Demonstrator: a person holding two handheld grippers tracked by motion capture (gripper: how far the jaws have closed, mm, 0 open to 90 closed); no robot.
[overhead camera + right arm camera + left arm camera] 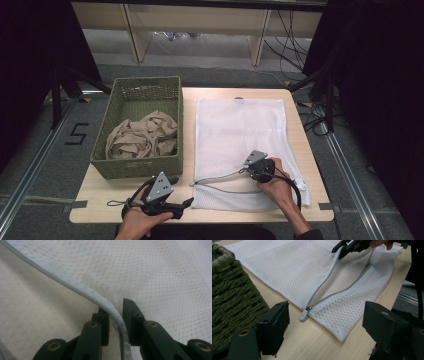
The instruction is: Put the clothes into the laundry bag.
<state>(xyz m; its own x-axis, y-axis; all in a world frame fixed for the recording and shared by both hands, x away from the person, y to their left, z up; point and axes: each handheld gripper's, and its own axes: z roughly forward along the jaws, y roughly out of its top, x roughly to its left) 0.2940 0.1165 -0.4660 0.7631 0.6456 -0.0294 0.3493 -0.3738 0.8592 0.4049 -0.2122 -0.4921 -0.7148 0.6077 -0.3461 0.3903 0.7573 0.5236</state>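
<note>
- Left gripper (pixel 186 203), nearest the high view's camera, rests at the table's (pixel 240 216) front edge w/ jaws spread apart and nothing between them; it points toward the bag's zip pull (pixel 303 315).
- White mesh laundry bag (pixel 240 125) lies flat on the table's right half, just beside a green woven basket (pixel 120 172) that holds crumpled beige cloth (pixel 142 137).
- Bag's mouth is at the near end, unzipped: the two grey zipper edges (pixel 322 288) gape apart, pull parked at the left end, touching the tabletop.
- Right gripper (pixel 116 315) pinches the upper zipper edge (pixel 75 287) approx. mid-mouth; jaws stand narrow on either side of the grey tape, so it looks gripped, and the tape lifts slightly off the mesh below.
- Step in hand, by the look of it: opening the bag's mouth, upper lip taken by the right gripper.
- Next move likely calls for raising that lip to widen the mouth, w/ left gripper free to fetch cloth from the basket or pin the lower lip.
</note>
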